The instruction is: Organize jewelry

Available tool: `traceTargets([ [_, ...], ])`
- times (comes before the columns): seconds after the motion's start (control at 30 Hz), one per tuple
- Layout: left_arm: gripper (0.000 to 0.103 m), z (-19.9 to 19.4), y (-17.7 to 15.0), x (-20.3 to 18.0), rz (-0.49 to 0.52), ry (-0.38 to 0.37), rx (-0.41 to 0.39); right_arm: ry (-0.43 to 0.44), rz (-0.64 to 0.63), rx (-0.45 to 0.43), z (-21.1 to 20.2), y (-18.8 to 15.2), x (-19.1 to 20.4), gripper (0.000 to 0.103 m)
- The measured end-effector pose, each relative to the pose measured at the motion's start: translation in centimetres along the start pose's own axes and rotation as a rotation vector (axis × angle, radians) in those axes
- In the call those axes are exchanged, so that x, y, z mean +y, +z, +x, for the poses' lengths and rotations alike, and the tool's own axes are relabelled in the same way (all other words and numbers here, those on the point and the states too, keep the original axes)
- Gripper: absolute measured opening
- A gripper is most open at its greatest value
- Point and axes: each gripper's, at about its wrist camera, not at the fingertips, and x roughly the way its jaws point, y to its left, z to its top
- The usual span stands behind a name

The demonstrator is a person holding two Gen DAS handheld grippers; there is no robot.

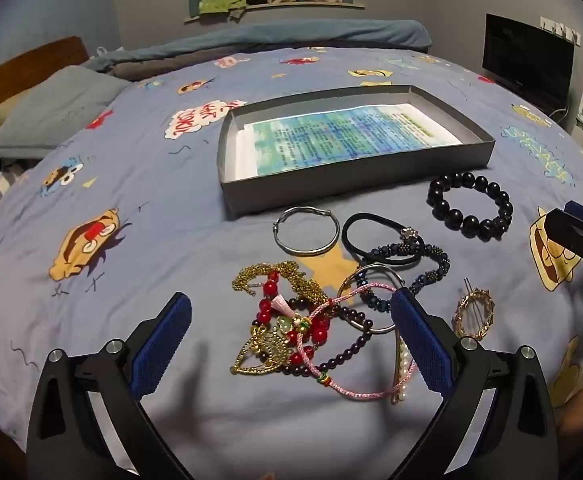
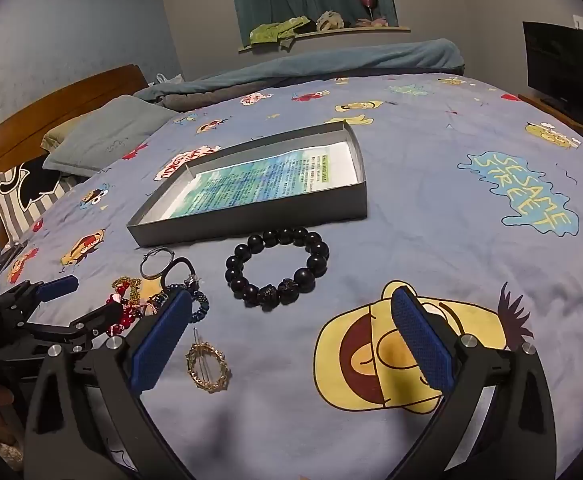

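A tangled pile of jewelry (image 1: 311, 320) lies on the blue bed cover: gold chain, red beads, pink cord, dark bead strands. My left gripper (image 1: 291, 304) is open just above and around it, empty. Beyond lie a silver bangle (image 1: 306, 230), a black hair tie (image 1: 379, 240), a black bead bracelet (image 1: 471, 204) and a gold round hair clip (image 1: 473, 316). A grey shallow box (image 1: 355, 176) lined with printed paper sits behind. My right gripper (image 2: 291, 304) is open and empty over the cover, right of the gold clip (image 2: 207, 366) and near the black bracelet (image 2: 277, 268).
The grey box (image 2: 251, 220) stands mid-bed. Pillows (image 1: 51, 112) and a wooden headboard (image 1: 23, 64) are at the left. A folded blanket (image 1: 271, 40) lies at the far edge. A dark monitor (image 1: 527, 60) stands at the right.
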Motion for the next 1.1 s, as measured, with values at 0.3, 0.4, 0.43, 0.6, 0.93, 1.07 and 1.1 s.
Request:
traceTargets([
  [0.3,0.099,-0.29,0.06,0.03,-0.002,0.004,-0.007,-0.001,-0.002,-0.010,-0.04,-0.03,-0.03,0.099],
  [0.4,0.099,-0.56,-0.08,0.08,-0.001,0.005,-0.016,0.003,0.008,-0.008,0.01,0.06,-0.06,0.099],
  [0.43,0.099,-0.62,-0.09,0.11,-0.001,0.004,-0.016,0.004,0.009,-0.008,0.00,0.00,-0.11,0.099],
  [0.6,0.099,-0.55,-0.20,0.31,-0.001,0.005,-0.011,0.001,0.008,-0.001,0.08,0.01,-0.10,0.099],
  [0.93,0.099,-0.58,-0.41,0.33,-0.004,0.002,-0.005,-0.002,0.010,0.004,0.15,0.17,-0.05,0.099],
  [1.07,0.099,-0.12,-0.16,0.33,-0.006,0.001,-0.003,-0.004,0.010,0.003,0.31,0.11,0.04,0.099],
  [1.1,0.099,-0.08,-0.17,0.32,-0.006,0.001,-0.002,-0.005,0.010,0.004,0.35,0.15,0.04,0.099],
])
